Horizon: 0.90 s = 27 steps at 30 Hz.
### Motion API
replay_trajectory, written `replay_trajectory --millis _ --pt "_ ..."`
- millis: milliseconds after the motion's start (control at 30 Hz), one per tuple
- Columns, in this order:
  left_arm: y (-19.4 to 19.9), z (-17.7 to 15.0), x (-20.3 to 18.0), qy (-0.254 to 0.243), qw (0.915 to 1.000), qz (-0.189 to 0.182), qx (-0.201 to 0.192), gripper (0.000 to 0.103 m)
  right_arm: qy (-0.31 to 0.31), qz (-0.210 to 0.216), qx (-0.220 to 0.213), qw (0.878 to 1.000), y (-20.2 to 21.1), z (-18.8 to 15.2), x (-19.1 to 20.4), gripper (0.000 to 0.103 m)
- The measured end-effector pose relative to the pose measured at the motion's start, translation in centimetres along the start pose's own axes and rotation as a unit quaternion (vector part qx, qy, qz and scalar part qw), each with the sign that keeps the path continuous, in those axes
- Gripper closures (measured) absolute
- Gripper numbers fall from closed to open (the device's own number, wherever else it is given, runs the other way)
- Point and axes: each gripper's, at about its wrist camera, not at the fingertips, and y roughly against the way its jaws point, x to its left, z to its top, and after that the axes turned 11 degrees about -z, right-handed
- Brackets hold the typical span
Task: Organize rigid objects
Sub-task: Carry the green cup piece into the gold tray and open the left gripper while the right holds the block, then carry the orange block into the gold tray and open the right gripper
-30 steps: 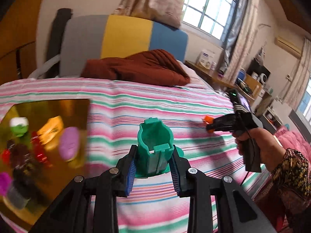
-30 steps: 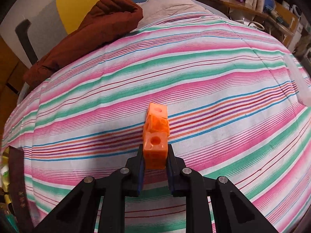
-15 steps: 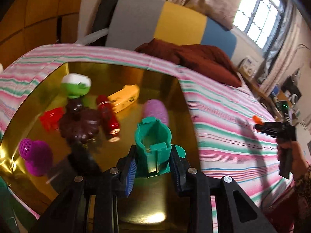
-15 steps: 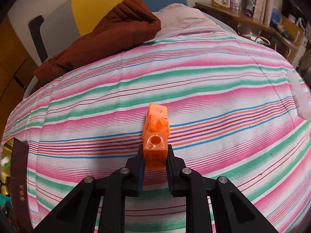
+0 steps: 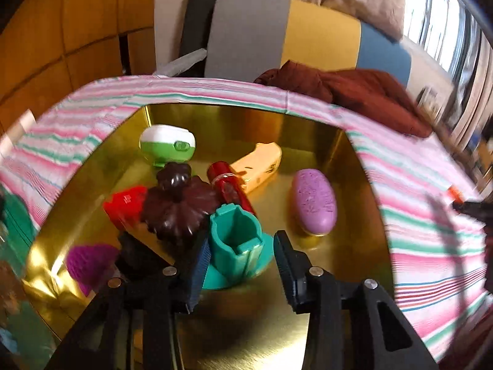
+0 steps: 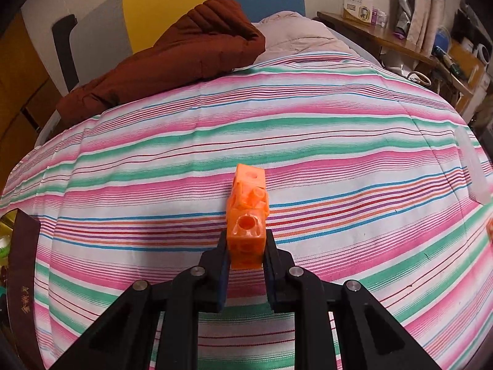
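In the left wrist view my left gripper (image 5: 242, 251) is open over a gold tray (image 5: 348, 166). A teal cup-shaped piece (image 5: 237, 240) stands between the spread fingers, close against the left one and apart from the right. The tray also holds a green-and-white case (image 5: 168, 146), a dark brown flower-shaped piece (image 5: 178, 206), a red tube (image 5: 228, 188), a red block (image 5: 123, 206), an orange block (image 5: 258, 166), a purple oval (image 5: 314, 202) and a magenta ball (image 5: 89, 262). In the right wrist view my right gripper (image 6: 246, 246) is shut on an orange chain of cubes (image 6: 248, 209) above the striped bed.
The striped bedspread (image 6: 308, 129) covers the bed. A brown jacket (image 6: 172, 58) lies at the headboard. The tray's dark edge (image 6: 21, 265) shows at the left of the right wrist view. A wooden side table (image 6: 400, 40) stands at the right.
My left gripper has swung from the bedspread to over the gold tray, come down and opened, letting go of the teal piece. My right gripper has held the orange cubes, lifting slightly.
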Motion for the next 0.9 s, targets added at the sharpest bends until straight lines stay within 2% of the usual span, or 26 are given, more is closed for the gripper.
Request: replay_trajectory --millis 100,233,367,500,667,900 --pt "1.6 -1.0 0.0 0.006 0.9995 -0.021 -0.022 0.061 0.003 0.000 -0.003 1.000 0.2 -0.1 0.2 0.084" --pt "4.5 -2.8 -1.0 -0.029 0.9977 -0.032 -0.052 0.061 0.015 0.015 -0.028 0.999 1.4 -0.1 1.0 0.084" --pt "6.1 -3.3 -0.8 -0.044 0.9966 -0.042 -0.057 0.061 0.072 0.036 -0.082 0.993 3.8 -0.4 3.6 0.084" --pt "7.5 -4.0 0.7 -0.034 0.9971 -0.042 -0.053 0.061 0.128 0.069 -0.095 0.985 6.5 -1.1 7.2 0.084" --pt "8.5 -4.7 2.6 -0.002 0.9973 -0.040 -0.062 0.061 0.182 0.144 -0.098 0.968 11.7 -4.0 12.7 0.084" --pt "8.5 -4.8 3.0 0.002 0.9984 -0.009 -0.055 0.061 0.239 0.257 -0.058 0.934 17.0 -10.4 21.7 0.084"
